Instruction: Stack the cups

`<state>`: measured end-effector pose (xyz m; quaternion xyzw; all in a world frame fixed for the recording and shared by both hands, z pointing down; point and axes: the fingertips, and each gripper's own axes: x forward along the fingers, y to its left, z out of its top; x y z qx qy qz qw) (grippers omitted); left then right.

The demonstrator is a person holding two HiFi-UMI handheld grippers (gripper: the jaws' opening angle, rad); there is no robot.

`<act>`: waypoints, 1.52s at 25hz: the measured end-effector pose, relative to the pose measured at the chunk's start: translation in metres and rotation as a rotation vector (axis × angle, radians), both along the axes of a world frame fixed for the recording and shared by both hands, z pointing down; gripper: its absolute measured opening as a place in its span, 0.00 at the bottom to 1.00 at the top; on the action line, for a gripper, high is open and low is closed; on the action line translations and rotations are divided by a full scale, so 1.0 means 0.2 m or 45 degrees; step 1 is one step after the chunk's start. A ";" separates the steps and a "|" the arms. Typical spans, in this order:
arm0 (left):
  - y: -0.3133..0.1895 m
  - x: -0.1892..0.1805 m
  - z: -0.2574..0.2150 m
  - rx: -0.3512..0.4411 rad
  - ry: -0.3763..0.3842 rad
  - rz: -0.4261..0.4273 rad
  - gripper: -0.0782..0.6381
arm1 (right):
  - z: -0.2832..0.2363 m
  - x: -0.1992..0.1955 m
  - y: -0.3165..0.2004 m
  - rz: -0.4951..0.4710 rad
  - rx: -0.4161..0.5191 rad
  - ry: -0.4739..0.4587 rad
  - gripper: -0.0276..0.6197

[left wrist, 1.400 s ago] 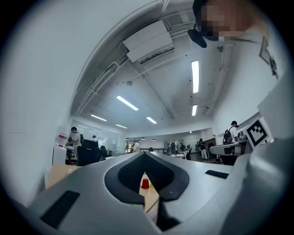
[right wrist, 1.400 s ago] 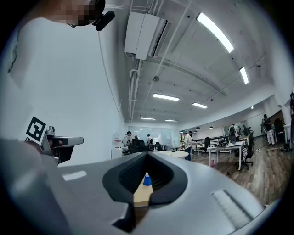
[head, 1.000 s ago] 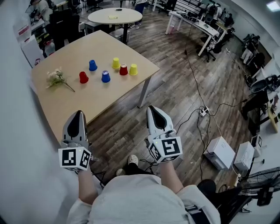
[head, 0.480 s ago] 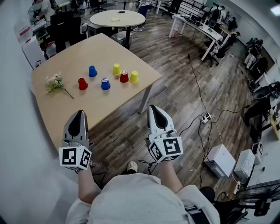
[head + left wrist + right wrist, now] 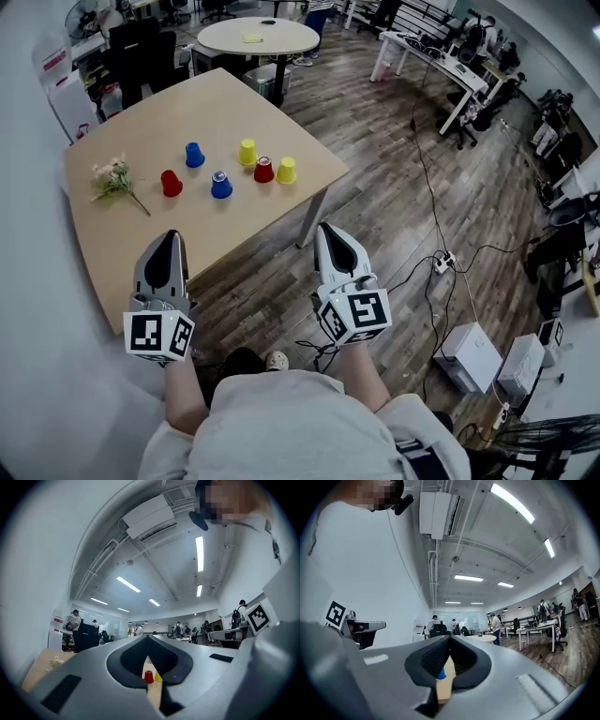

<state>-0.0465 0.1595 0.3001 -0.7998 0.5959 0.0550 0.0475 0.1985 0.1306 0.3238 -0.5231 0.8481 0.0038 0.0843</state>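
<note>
Several small cups stand upside down on the wooden table [image 5: 122, 234] ahead: a red cup [image 5: 170, 183], two blue cups [image 5: 194, 155] [image 5: 221, 186], a yellow cup [image 5: 247, 152], a second red cup [image 5: 264, 170] and a second yellow cup [image 5: 286, 170]. My left gripper [image 5: 167, 242] is held level just short of the table's near edge, shut and empty. Over the floor beside the table's corner, my right gripper [image 5: 328, 232] is also shut and empty. Through the jaws, the left gripper view shows a red cup [image 5: 148, 677] and a yellow cup [image 5: 158, 677]. The right gripper view shows a blue cup [image 5: 441, 673].
A sprig of dried flowers [image 5: 112, 176] lies on the table's left side. A round table [image 5: 259, 36] and office desks [image 5: 441, 61] stand beyond. Cables and a power strip [image 5: 448, 260] run over the wooden floor at right, near white boxes [image 5: 473, 354].
Both grippers have moved forward toward the table with the person. The table's near edge now lies closer to the left gripper's tip.
</note>
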 end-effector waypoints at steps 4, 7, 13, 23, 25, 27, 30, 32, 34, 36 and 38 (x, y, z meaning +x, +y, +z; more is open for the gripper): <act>-0.06 0.00 0.01 -0.016 -0.016 -0.009 0.12 | 0.01 0.00 -0.08 -0.014 -0.012 -0.003 0.06; -0.13 -0.01 0.01 -0.008 -0.031 0.001 0.12 | 0.02 -0.03 -0.16 -0.020 -0.015 -0.010 0.06; -0.33 -0.07 0.02 -0.013 -0.033 0.009 0.12 | 0.03 -0.09 -0.36 -0.018 -0.015 -0.020 0.06; -0.78 -0.25 0.00 -0.020 -0.050 0.055 0.12 | 0.01 -0.28 -0.77 0.025 -0.017 -0.024 0.06; -0.86 -0.29 0.00 -0.020 -0.056 0.072 0.12 | 0.01 -0.32 -0.84 0.039 -0.022 -0.023 0.06; -0.93 -0.32 0.00 -0.017 -0.055 0.090 0.12 | 0.01 -0.36 -0.90 0.049 -0.026 -0.022 0.06; -1.04 -0.36 0.00 -0.018 -0.058 0.119 0.12 | 0.02 -0.41 -0.98 0.071 -0.030 -0.023 0.06; -1.10 -0.39 0.01 -0.020 -0.059 0.137 0.12 | 0.03 -0.45 -1.03 0.086 -0.033 -0.021 0.06; -1.15 -0.43 0.01 -0.020 -0.056 0.154 0.12 | 0.04 -0.48 -1.07 0.099 -0.037 -0.017 0.06; -1.20 -0.45 0.02 -0.022 -0.056 0.168 0.12 | 0.05 -0.51 -1.12 0.113 -0.044 -0.014 0.06; -1.26 -0.47 0.04 -0.030 -0.055 0.181 0.12 | 0.07 -0.53 -1.17 0.126 -0.056 -0.009 0.06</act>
